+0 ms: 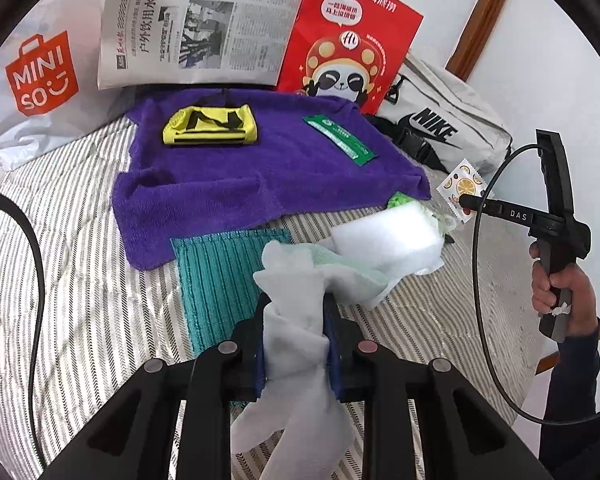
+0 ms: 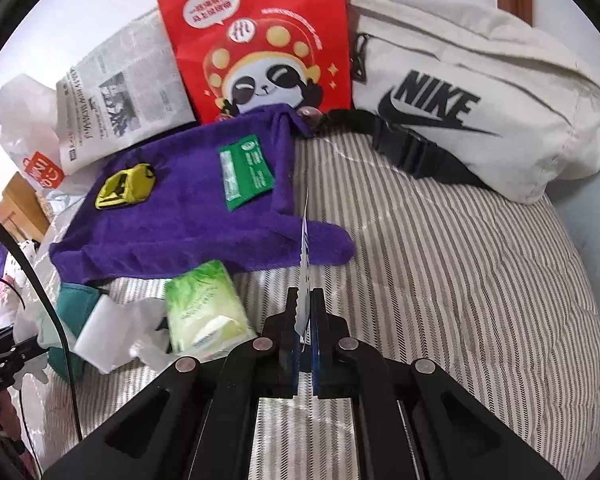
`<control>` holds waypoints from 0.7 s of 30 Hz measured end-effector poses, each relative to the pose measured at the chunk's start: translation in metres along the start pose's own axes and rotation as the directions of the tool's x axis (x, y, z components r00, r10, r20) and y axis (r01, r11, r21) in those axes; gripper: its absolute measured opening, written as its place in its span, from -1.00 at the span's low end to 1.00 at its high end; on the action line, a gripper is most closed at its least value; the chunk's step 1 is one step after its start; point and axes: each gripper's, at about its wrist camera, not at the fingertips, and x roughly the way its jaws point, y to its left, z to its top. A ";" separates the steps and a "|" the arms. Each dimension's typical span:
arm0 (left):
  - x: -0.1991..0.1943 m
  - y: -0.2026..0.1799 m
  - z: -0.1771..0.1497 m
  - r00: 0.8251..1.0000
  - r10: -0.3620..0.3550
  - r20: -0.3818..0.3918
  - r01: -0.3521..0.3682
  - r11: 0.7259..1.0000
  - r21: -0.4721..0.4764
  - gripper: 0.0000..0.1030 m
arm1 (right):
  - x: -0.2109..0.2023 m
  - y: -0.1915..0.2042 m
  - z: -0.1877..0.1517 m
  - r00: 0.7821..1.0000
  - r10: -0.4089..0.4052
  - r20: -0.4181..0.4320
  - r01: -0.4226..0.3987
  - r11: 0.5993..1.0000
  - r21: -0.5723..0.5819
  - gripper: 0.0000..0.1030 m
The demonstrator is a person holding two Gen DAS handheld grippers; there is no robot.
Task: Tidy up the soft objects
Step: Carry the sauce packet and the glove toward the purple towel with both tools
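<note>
Low in the frame, the left gripper pinches a limp white cloth while the right gripper clamps a thin fruit-print sachet edge-on; either may slip loose onto the striped bed.

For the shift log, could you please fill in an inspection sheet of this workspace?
Surface: striped grey-and-white quilt.
Job's things: purple terry towel; teal ribbed cloth; white foam block; green tissue pack.
Clutter: yellow pouch and green sachet on the towel.
Grippers: left gripper jaws shut on white crumpled cloth; right gripper jaws shut on thin fruit-print packet.
Cables: black cable.
Surroundings: red panda paper bag, newspaper, beige Nike waist bag, white Miniso bag.
</note>
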 end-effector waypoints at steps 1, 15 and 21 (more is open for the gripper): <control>-0.003 0.000 0.001 1.000 0.002 0.005 -0.002 1.000 -0.002 -0.57 | -0.003 0.002 0.001 1.000 0.004 0.007 -0.004 1.000 -0.004 -0.92; -0.038 0.011 0.008 0.998 0.024 0.066 -0.023 1.000 -0.022 -0.57 | -0.016 0.036 0.009 0.998 0.064 0.028 -0.061 0.995 -0.081 -0.92; -0.041 0.015 0.021 0.997 0.010 0.082 -0.007 0.999 -0.034 -0.57 | -0.013 0.054 0.018 0.996 0.087 0.023 -0.084 0.989 -0.118 -0.92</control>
